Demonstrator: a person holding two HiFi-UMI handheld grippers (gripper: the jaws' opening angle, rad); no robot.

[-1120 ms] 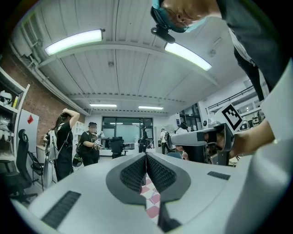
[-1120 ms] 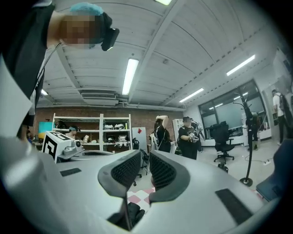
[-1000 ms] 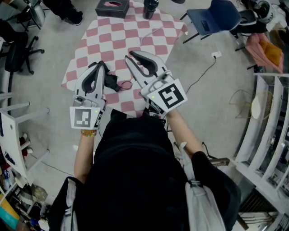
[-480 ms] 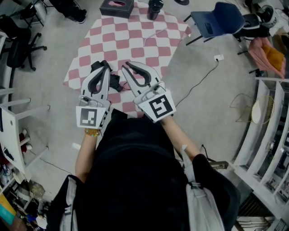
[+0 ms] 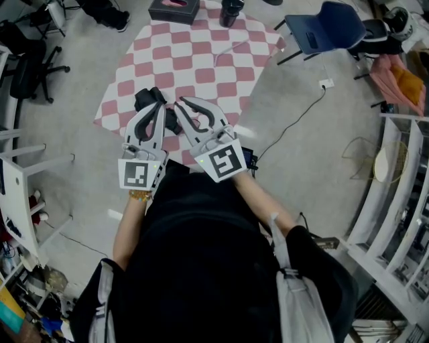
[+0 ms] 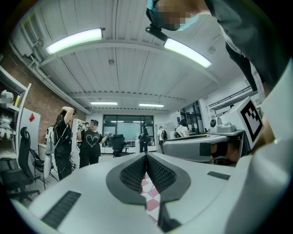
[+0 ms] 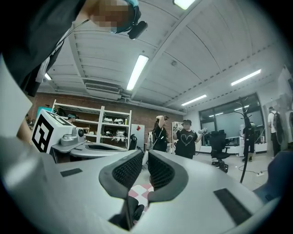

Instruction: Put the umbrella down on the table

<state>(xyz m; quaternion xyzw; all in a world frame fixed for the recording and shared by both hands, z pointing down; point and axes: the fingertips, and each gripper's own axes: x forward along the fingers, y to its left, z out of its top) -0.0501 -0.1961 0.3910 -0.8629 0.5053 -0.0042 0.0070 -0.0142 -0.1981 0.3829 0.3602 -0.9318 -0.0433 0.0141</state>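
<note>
The black folded umbrella (image 5: pixel 172 122) lies on the near part of the pink-and-white checkered table (image 5: pixel 201 60), partly hidden under both grippers. My left gripper (image 5: pixel 159 105) points level over its left side, jaws shut, pads meeting at the tips (image 6: pixel 146 157) with nothing between them. Close beside it, my right gripper (image 5: pixel 179 102) also points level over the umbrella. Its pads (image 7: pixel 146 157) stand a narrow slit apart, and only background shows through the slit. A dark piece of the umbrella (image 7: pixel 132 215) shows below the right jaws and another dark bit (image 6: pixel 167 224) below the left.
A black tissue box (image 5: pixel 174 8) and a dark cup (image 5: pixel 230 10) stand at the table's far edge, with a white cable (image 5: pixel 231 47) lying nearby. A blue chair (image 5: pixel 328 27) is at the far right, office chairs (image 5: pixel 27 67) at the left, white shelving (image 5: pixel 402 201) at the right. People (image 6: pixel 91 141) stand farther off.
Both grippers have sunk toward the table's near edge. The right one has shifted left, close to the left one, and rolled a little. The umbrella's cord loop is now covered.
</note>
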